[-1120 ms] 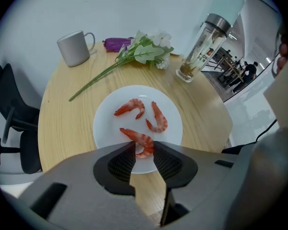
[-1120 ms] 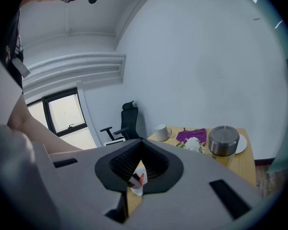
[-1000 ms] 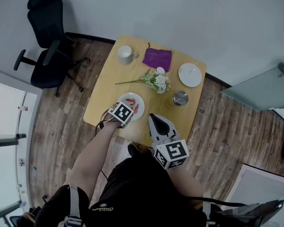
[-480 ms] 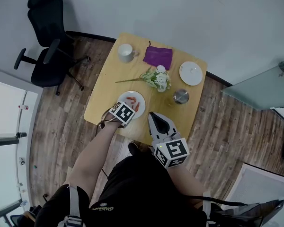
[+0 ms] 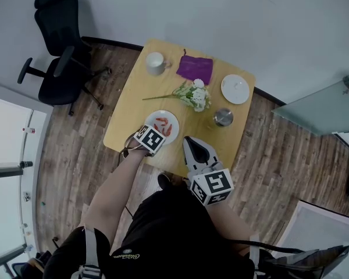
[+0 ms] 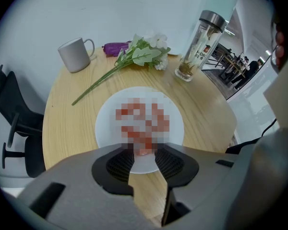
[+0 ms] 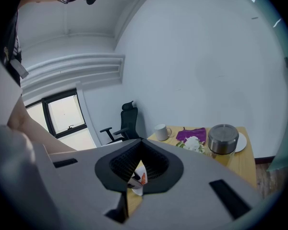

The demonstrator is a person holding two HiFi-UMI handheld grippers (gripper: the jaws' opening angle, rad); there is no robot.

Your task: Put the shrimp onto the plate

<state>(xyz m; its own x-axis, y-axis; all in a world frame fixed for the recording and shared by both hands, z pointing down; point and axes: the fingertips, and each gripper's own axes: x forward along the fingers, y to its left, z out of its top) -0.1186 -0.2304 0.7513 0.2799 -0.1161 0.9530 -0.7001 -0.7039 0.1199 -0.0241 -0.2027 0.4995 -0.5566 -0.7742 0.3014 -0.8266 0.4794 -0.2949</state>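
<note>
Wooden counter (image 5: 134,109), frame centre: shrimp (image 5: 163,125) on plate (image 6: 105,123). Fingers of left gripper (image 6: 143,153) just opened — shrimp released between them; right gripper (image 7: 139,147) fingers closed, empty.

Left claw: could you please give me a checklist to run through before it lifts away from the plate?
1. Shrimp lying on plate: ok.
2. Left claw: jaws have just been opening; shrimp between them, not gripped: ok.
3. Plate fully on table: ok.
4. Flowers and bottle clear of left claw: ok.
5. Right claw shut, empty: ok.
</note>
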